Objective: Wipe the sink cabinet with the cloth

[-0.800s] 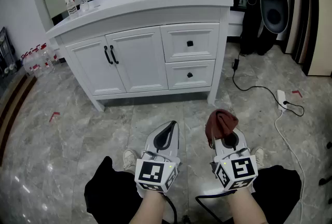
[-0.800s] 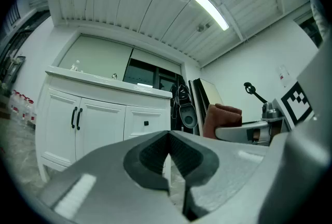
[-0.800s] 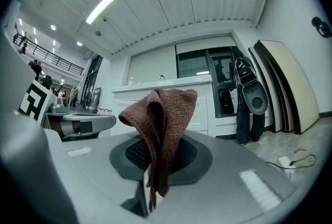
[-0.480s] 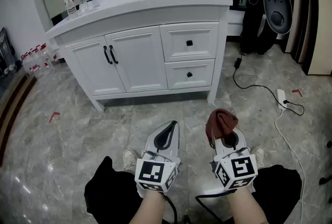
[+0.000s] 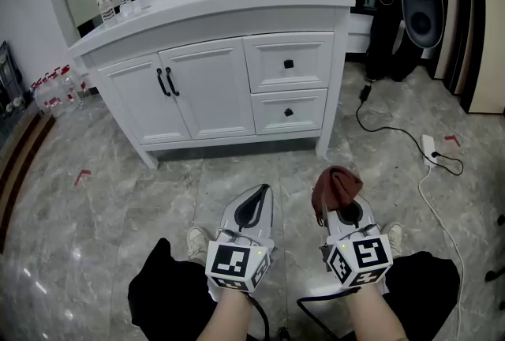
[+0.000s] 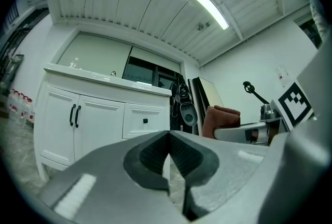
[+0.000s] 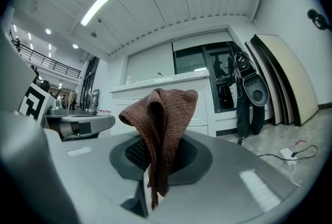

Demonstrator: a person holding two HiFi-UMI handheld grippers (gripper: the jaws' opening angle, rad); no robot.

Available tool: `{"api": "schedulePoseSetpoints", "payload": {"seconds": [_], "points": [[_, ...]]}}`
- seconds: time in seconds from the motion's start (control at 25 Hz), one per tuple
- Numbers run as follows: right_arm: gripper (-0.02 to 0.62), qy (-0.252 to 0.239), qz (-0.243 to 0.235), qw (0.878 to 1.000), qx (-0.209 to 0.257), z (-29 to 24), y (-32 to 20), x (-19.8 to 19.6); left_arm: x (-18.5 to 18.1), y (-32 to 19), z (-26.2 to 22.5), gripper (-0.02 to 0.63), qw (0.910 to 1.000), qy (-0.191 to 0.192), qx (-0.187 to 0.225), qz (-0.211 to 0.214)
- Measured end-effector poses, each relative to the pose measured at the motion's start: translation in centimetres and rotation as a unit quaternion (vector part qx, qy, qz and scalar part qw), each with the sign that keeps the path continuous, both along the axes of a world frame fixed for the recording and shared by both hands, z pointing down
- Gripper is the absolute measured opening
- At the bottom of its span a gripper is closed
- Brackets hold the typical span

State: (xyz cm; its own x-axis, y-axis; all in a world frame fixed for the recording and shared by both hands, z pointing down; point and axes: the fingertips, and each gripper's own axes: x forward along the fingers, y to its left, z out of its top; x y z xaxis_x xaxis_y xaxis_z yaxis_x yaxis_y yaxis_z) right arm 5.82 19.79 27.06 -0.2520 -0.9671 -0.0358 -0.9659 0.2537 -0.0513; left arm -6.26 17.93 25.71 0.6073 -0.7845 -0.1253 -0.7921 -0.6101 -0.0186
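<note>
Brown cloth (image 5: 337,186) clamped between the jaws of the right gripper (image 5: 344,207), bunched and standing up past the tips. Left gripper (image 5: 254,204) alongside, jaws together on nothing. Both are held low before the person's legs, forearms parallel, tips aimed at the white sink cabinet (image 5: 213,87), which stands well apart across the marble floor (image 5: 95,205).
</note>
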Motion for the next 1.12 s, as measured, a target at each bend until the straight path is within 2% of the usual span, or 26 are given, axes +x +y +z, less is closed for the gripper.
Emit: {"api": "schedulePoseSetpoints", "payload": {"seconds": [0.24,0.56,0.72,0.96,1.12], "points": [[0.078,-0.017,0.004,1.0,-0.025,1.6,-2.6,0.6,-0.3,-2.1,0.8,0.0,0.9999,-0.011,0.0,-0.009],[0.078,-0.039,-0.008,0.998,-0.057,3.1,-9.8,1.2,-0.3,-9.0,1.9,0.0,0.999,-0.029,-0.026,-0.023],[0.078,-0.054,-0.002,0.997,-0.056,3.0,-13.5,1.9,0.2,-12.3,2.1,0.0,0.999,-0.026,-0.03,-0.022],[0.078,-0.066,-0.014,0.997,-0.038,0.4,-19.0,1.3,0.4,-16.8,0.5,0.0,0.9979,-0.061,-0.007,-0.022],[0.078,-0.067,-0.023,0.997,-0.023,-1.2,-22.7,-0.2,-0.5,-19.9,0.0,0.0,0.9987,-0.047,-0.004,-0.017]]}}
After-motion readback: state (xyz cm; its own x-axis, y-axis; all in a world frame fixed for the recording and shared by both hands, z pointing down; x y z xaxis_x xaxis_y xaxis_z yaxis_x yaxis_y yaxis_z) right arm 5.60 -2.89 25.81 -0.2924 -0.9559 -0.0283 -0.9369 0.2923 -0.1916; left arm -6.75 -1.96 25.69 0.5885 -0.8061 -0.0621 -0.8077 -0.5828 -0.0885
